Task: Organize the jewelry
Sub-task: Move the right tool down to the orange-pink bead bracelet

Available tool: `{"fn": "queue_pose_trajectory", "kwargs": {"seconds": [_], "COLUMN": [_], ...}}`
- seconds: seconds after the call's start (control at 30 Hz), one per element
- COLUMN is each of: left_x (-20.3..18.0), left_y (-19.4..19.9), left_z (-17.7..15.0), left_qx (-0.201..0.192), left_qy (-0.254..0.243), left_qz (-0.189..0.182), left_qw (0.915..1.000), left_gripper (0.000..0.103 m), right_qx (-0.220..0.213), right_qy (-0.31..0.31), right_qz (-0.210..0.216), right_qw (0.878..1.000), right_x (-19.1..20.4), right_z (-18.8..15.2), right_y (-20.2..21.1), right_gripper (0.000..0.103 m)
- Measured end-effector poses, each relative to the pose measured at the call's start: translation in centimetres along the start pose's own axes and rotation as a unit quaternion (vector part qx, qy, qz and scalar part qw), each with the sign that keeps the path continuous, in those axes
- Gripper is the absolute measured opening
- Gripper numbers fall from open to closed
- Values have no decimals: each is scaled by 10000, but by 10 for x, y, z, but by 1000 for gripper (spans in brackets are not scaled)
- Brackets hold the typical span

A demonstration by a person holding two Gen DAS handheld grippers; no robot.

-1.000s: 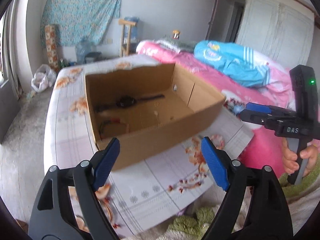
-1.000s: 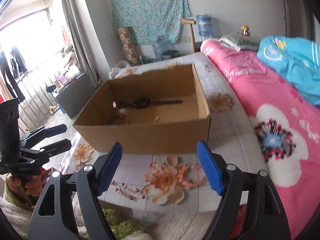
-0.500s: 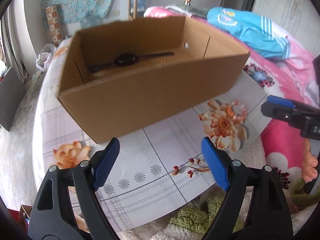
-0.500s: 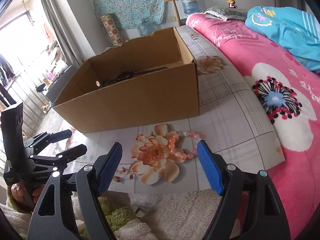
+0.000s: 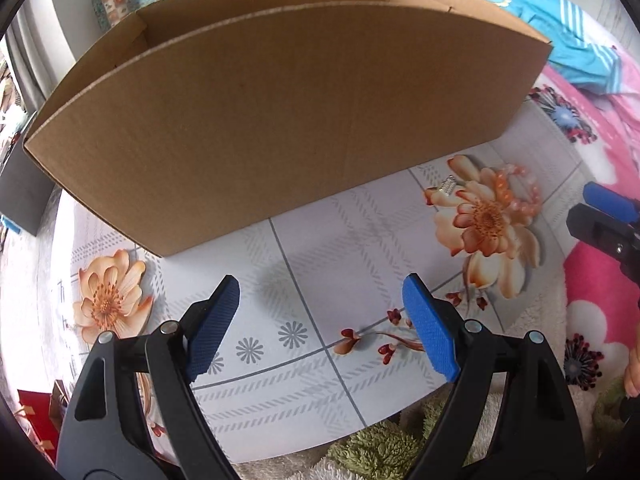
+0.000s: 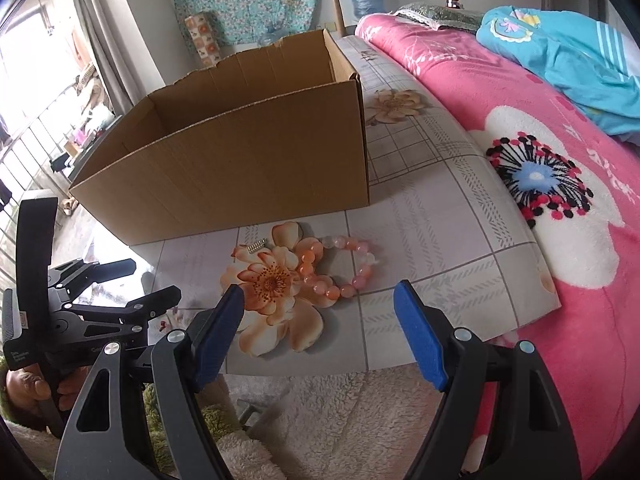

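An open cardboard box [image 5: 280, 120] [image 6: 240, 176] stands on the floral tabletop [image 5: 320, 240]; its inside is hidden by the near wall. A pink and orange bead bracelet [image 6: 340, 264] [image 5: 520, 188] lies on the table in front of the box's right end, next to a small silver spring-like piece [image 6: 256, 245] [image 5: 446, 187]. My right gripper [image 6: 320, 336] is open and empty, low over the table edge just short of the bracelet. My left gripper [image 5: 324, 328] is open and empty, low over the table in front of the box and left of the bracelet.
A bed with a pink floral blanket [image 6: 560, 160] and a blue garment [image 6: 580, 52] lies to the right. Fluffy cream and green fabric [image 6: 340, 420] lies below the table's front edge. A window with rails [image 6: 36, 100] is at the left.
Both grippers have come down low and closer to the table's front. The box's inside, with the black watch, has gone out of sight behind its near wall. The bracelet now lies just ahead of my right gripper.
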State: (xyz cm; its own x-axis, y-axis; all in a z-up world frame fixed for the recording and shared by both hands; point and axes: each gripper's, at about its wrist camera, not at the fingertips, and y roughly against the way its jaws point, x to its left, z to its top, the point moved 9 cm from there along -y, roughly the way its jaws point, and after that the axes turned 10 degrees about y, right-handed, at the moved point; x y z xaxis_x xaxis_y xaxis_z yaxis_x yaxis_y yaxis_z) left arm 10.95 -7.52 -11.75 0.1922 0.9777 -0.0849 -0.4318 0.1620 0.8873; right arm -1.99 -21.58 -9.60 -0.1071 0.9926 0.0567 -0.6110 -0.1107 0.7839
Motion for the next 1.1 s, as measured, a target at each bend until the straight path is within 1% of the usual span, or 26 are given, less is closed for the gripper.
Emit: {"fn": "queue_pose_trajectory", "kwargs": {"seconds": [0.13,0.4,1.1], "left_x": [2,-1,0], "left_y": [-4,-6,-7], "left_z": [-2,0,-2], "left_qx": [48,23,1], "left_qy": [21,8,-11], "left_qz": [120,185,221], "left_qw": [9999,9998,9998], "left_gripper": [80,81,83], "right_qx": [13,39,8], "right_qy": [35,38,201], "right_qz": [-9,13,74], "right_qw": [10000,10000,9998], "right_x": [0,0,3], "right_z": [1,0,4], "right_y": [-3,-5,-8], "right_gripper": [75,75,75]}}
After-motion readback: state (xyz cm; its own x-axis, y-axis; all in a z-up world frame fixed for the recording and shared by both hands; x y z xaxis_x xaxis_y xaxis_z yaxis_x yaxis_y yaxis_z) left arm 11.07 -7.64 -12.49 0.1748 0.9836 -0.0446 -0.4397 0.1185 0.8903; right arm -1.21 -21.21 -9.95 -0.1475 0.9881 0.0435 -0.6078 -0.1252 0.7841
